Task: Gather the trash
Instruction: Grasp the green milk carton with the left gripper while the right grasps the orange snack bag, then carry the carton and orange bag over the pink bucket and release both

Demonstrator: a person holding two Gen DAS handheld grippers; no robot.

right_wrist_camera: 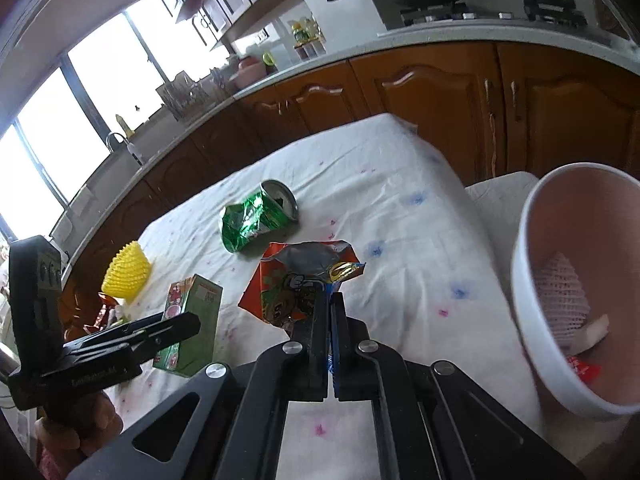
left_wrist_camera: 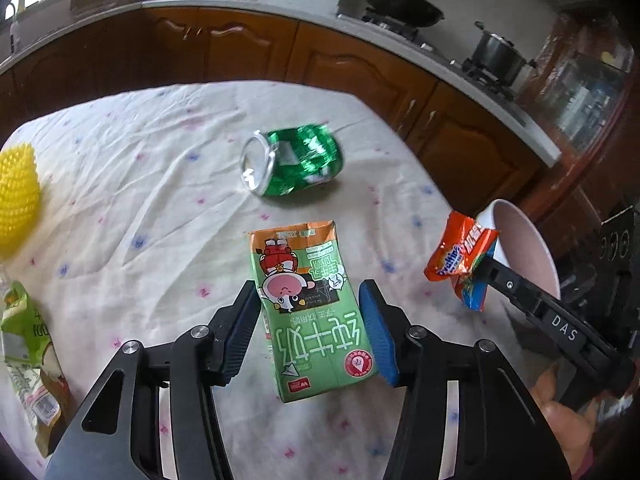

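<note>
A green milk carton (left_wrist_camera: 312, 312) lies on the cloth-covered table (left_wrist_camera: 132, 200), between the fingers of my left gripper (left_wrist_camera: 310, 308); the left pad touches it, the right pad stands a little off, so the gripper is open around it. The carton also shows in the right wrist view (right_wrist_camera: 192, 320). My right gripper (right_wrist_camera: 330, 300) is shut on an orange snack wrapper (right_wrist_camera: 296, 280), held above the table next to the white bin (right_wrist_camera: 536, 320). The wrapper shows in the left wrist view (left_wrist_camera: 460, 256). A crushed green can (left_wrist_camera: 296, 164) lies further back.
A yellow spiky cup (left_wrist_camera: 16, 196) and a green food packet (left_wrist_camera: 28, 352) lie at the table's left. The bin (left_wrist_camera: 524, 240) holds a foam net and a red wrapper. Wooden kitchen cabinets (left_wrist_camera: 360, 68) with a stove and pans run behind the table.
</note>
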